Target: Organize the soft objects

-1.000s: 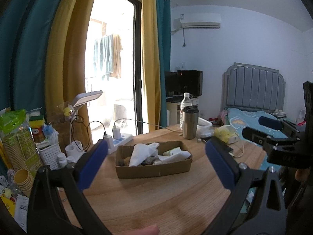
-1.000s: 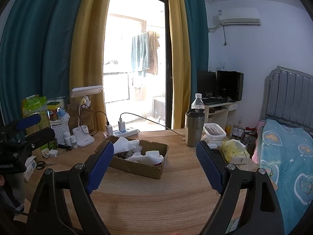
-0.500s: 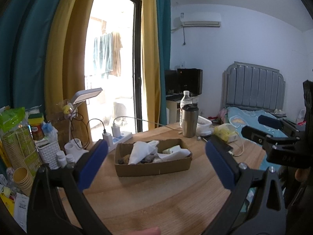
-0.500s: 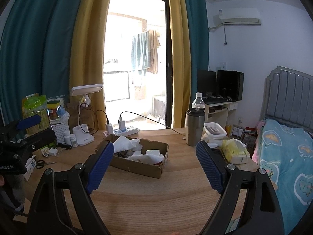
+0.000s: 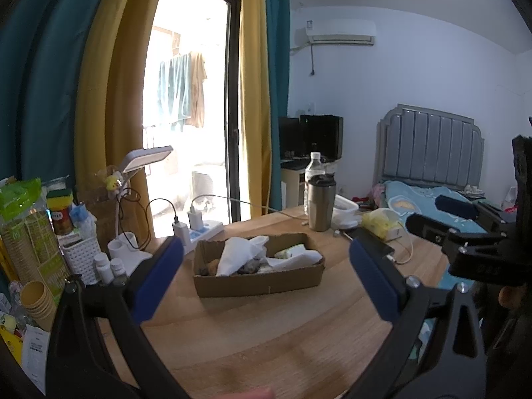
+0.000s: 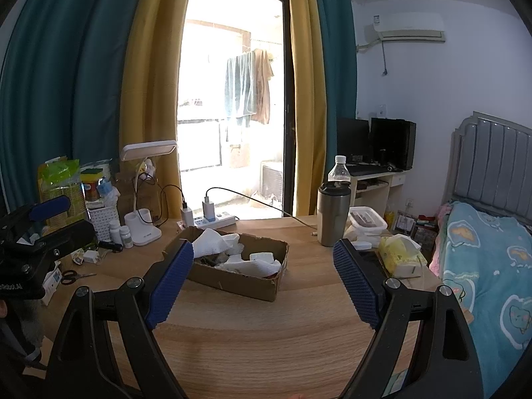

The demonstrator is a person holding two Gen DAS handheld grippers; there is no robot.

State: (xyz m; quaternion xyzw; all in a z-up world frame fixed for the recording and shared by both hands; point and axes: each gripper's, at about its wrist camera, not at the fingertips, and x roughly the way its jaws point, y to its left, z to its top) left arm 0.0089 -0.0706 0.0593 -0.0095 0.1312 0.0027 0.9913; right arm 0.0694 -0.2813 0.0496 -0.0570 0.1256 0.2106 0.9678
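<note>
A shallow cardboard box (image 5: 262, 282) (image 6: 232, 277) sits on the round wooden table (image 5: 266, 339) and holds white cloths (image 5: 237, 254) (image 6: 212, 246) and other soft items, some dark. My left gripper (image 5: 266, 266) is open and empty, held back from the box on the near side. My right gripper (image 6: 262, 262) is open and empty, also short of the box. Each gripper shows at the edge of the other's view: the right gripper (image 5: 455, 219) and the left gripper (image 6: 46, 219).
A steel tumbler (image 5: 321, 206) (image 6: 332, 214), a water bottle (image 6: 339, 169), a lidded tub (image 6: 367, 219) and a yellow tissue pack (image 6: 399, 254) stand behind the box. A desk lamp (image 6: 146, 199), power strip (image 6: 212, 221), bottles and paper cups (image 5: 36, 299) crowd the left. A bed (image 6: 492, 259) is right.
Both grippers have drifted slightly; the box sits a little lower in the right wrist view. Nothing was taken hold of or let go.
</note>
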